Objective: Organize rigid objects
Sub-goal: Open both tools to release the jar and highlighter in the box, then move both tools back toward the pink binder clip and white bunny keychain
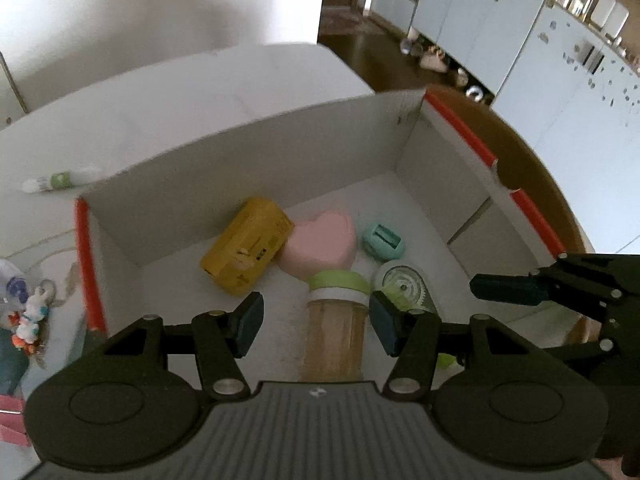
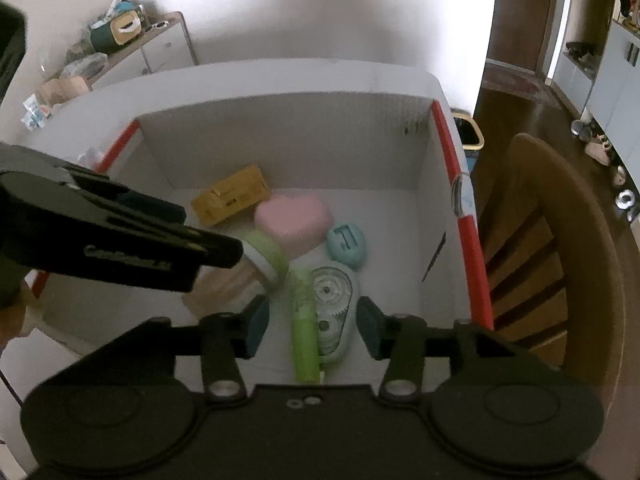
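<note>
Both grippers, left (image 1: 316, 326) and right (image 2: 312, 324), hold jaws apart over a cardboard box (image 2: 280, 136) of hard plastic items.

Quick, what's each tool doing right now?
Left tool: open, around the green-lidded jar, not gripping.
Right tool: open, holding nothing.

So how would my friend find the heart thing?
Look inside the big white box with red edges. On its floor, in the middle, lies the heart, between a yellow carton and a small teal case. It is the only pink, heart-shaped thing there.
</note>
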